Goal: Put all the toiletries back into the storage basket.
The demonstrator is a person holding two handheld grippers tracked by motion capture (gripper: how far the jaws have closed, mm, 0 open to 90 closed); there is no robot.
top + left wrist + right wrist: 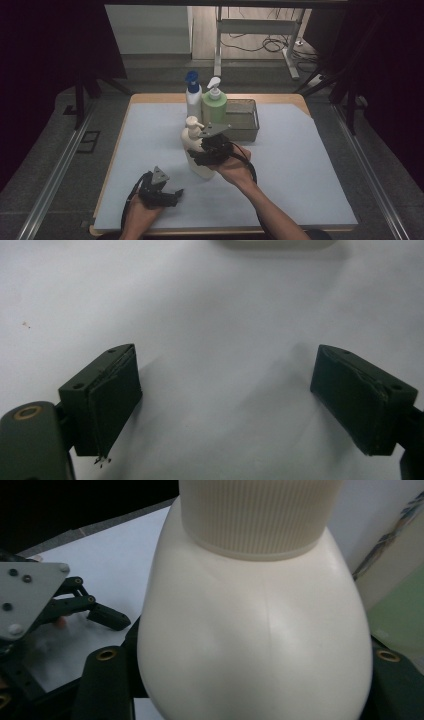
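Gripping the cream bottle (199, 156) in front of the metal tray (246, 131), our right gripper (206, 152) pinches its body — we should lift straight, keeping it upright; our left gripper (161, 194) rests spread — empty.

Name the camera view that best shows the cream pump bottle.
The high view: the whole cream pump bottle stands upright in the right gripper. The right gripper view shows its shoulder and ribbed collar close up; the left gripper view, perhaps its base.
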